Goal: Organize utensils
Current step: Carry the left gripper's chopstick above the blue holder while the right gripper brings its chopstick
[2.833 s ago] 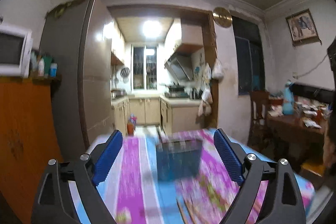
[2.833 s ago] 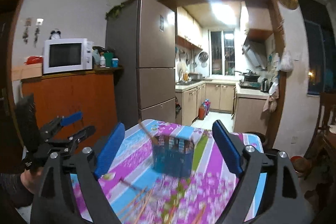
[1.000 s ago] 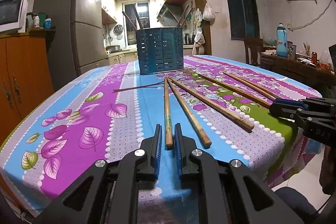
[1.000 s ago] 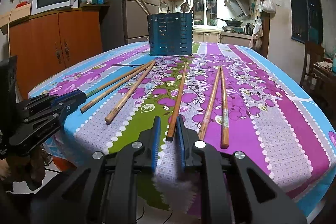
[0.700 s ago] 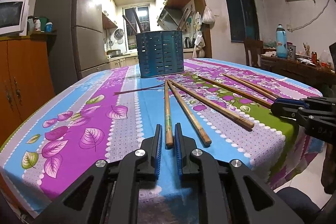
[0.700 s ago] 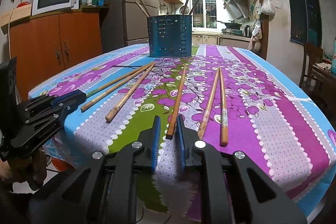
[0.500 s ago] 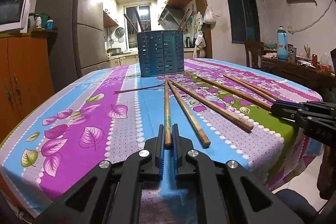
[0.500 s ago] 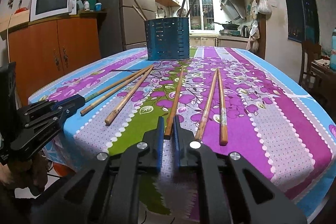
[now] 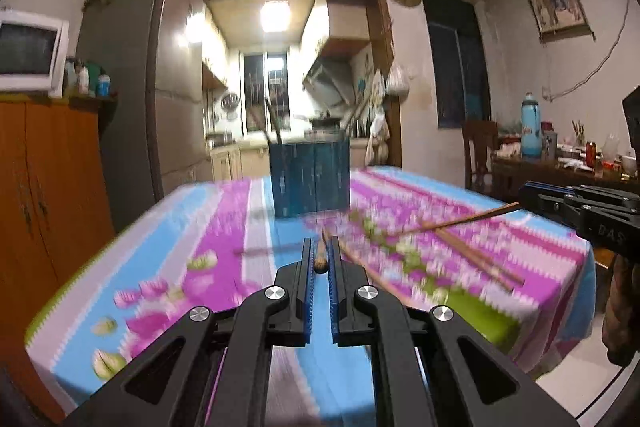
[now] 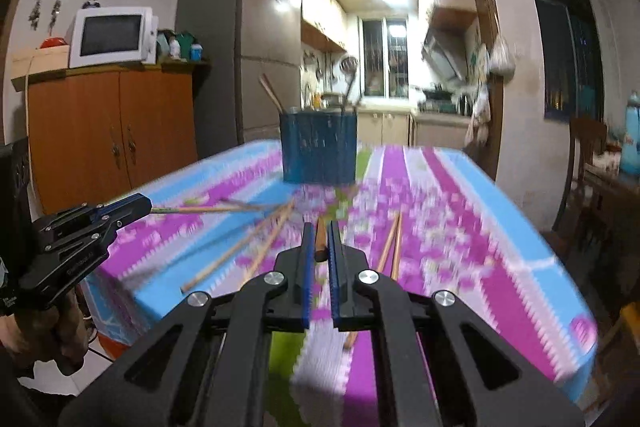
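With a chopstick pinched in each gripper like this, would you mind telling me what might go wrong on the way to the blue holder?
1. Each gripper, left and right, pinches its chopstick only at the end, so the long free part could swing or slip out.
2. The blue holder already has utensils leaning out of it; an incoming tip might catch on them or tip the holder.
3. Loose chopsticks lie on the tablecloth near its edge; a low-swinging stick could knock them off.

We see each gripper, left [image 9: 320, 251] and right [image 10: 319, 239], built of black angular plastic arms with triangular cut-outs, silver round screws at the joints, ribbed blue pads [image 9: 306, 269] lining the fingers, and faint lettering.
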